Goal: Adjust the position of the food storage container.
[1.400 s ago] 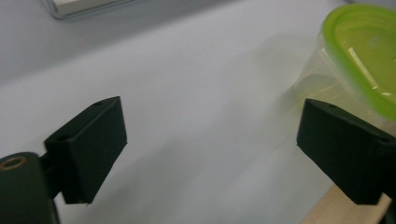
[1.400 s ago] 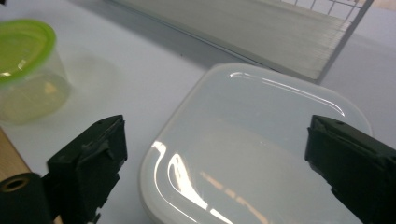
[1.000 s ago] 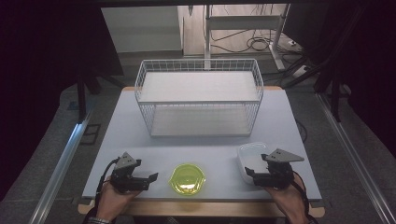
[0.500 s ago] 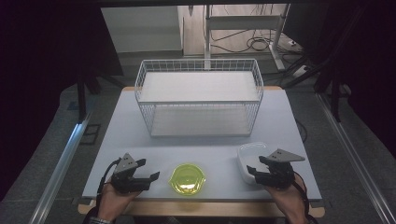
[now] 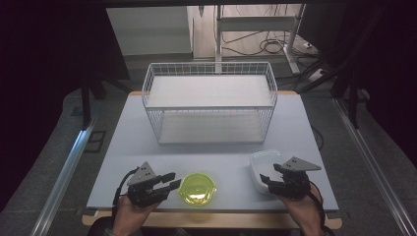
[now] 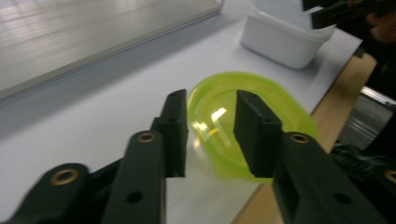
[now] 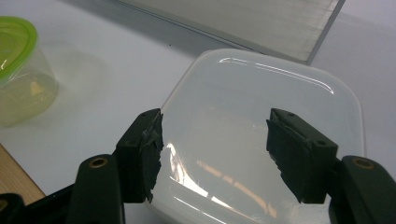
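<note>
two grippers are being held with jaws apart. the left gripper [image 5: 169, 183] is being pointed at the green-lidded tub [image 5: 197, 188]; the right gripper [image 7: 212, 154] is being held over the white lidded container [image 7: 261, 135].

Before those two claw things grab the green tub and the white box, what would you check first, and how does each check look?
1. Left gripper open: ok; its fingers stand apart.
2. Left gripper aimed at the green tub: ok; the tub shows between and beyond the fingers.
3. Right gripper open: ok; the fingers are wide apart.
4. Right gripper over the white box: ok; its lid lies between the fingers.
5. Fingers touching either container: cannot tell.
6. Wire basket has room: ok; nothing lies in it.
</note>
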A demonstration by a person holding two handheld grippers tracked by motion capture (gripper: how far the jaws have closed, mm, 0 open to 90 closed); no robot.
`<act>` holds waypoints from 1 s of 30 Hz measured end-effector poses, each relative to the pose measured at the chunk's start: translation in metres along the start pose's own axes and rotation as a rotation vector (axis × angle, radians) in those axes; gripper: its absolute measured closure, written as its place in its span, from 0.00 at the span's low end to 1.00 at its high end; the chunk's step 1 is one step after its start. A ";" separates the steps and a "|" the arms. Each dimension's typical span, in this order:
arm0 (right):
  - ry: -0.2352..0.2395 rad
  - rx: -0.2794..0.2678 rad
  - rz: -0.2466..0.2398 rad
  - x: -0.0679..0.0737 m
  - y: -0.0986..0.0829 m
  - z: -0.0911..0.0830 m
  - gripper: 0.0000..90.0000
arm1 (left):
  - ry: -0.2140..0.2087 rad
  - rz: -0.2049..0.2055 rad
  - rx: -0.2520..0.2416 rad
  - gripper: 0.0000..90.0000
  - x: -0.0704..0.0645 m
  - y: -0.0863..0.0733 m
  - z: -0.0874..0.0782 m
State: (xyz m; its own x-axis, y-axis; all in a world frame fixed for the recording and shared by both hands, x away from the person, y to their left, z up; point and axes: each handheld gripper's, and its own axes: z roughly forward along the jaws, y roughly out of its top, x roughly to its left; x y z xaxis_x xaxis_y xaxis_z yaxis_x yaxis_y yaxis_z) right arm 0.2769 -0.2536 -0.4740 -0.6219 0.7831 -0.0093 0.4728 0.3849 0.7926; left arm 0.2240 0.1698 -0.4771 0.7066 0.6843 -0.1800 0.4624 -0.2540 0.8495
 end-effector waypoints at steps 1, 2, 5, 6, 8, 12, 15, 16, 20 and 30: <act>0.000 0.000 0.000 0.000 0.000 0.000 0.40 | 0.000 0.000 0.000 0.78 0.000 0.000 0.000; -0.001 -0.003 0.000 0.000 0.000 0.000 0.39 | -0.026 0.005 0.003 0.83 -0.006 0.004 0.005; -0.004 -0.002 -0.003 0.000 0.000 0.000 0.39 | -0.046 0.023 0.015 0.92 -0.012 0.007 0.012; -0.005 -0.001 -0.005 0.001 0.000 0.000 0.38 | -0.061 0.052 0.028 0.95 -0.020 0.010 0.020; -0.006 -0.001 -0.005 0.001 0.000 0.001 0.38 | -0.067 0.068 0.034 0.96 -0.024 0.011 0.024; -0.014 -0.002 -0.009 0.001 0.000 0.001 0.37 | -0.122 0.075 0.051 1.00 -0.035 0.014 0.040; -0.016 -0.003 -0.008 0.001 0.000 0.001 0.37 | -0.146 0.083 0.067 1.00 -0.045 0.014 0.050; -0.017 -0.003 -0.008 0.001 0.000 0.001 0.37 | -0.153 0.087 0.071 1.00 -0.049 0.014 0.054; -0.018 0.000 -0.014 0.002 0.000 0.002 0.37 | -0.158 0.114 0.096 1.00 -0.064 0.013 0.067; -0.020 -0.003 -0.021 0.002 0.000 0.002 0.37 | -0.132 0.147 0.160 1.00 -0.076 0.010 0.082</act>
State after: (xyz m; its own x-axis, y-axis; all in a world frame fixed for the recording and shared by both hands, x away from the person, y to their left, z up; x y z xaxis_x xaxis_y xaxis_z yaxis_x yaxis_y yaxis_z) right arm 0.2766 -0.2516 -0.4753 -0.6190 0.7845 -0.0378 0.4583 0.3999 0.7937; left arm 0.2189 0.0597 -0.4959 0.8317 0.5393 -0.1321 0.4207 -0.4568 0.7838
